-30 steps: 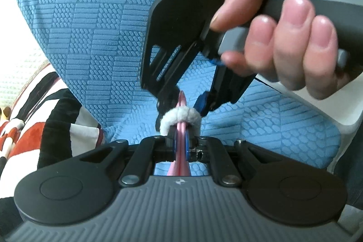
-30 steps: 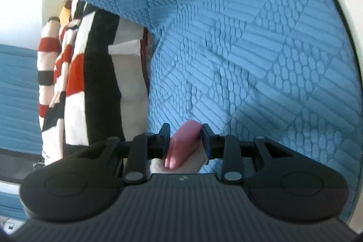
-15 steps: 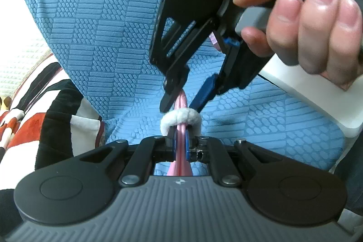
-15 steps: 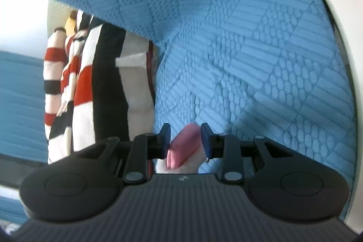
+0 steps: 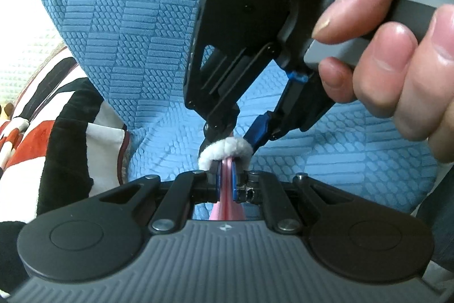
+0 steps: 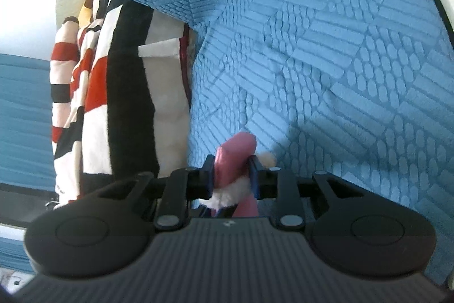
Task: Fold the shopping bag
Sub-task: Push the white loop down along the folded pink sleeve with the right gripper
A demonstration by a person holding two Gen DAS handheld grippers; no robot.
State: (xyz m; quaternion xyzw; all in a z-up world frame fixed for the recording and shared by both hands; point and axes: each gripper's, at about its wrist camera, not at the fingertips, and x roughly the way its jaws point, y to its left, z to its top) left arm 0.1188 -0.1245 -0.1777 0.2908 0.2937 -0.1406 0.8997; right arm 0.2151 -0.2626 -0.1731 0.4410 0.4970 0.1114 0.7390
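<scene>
Folding looks mid-way: left gripper [image 5: 225, 183] pinches the pink bag strap [image 5: 227, 189] at six o'clock — right gripper [image 6: 231, 173], jaws just closing, now clamps it too; flattening remains.

A blue fabric cover [image 5: 136, 27] embossed with a geometric pattern of ribbed and pebbled blocks was seen. A pink smooth bag strip [image 6: 235, 158] was edged by white fleecy trim [image 5: 225, 149]. A plush cloth [image 6: 113, 110] was striped in red, white and black. Blue-faced black fingers [image 5: 235, 183] were noted.
</scene>
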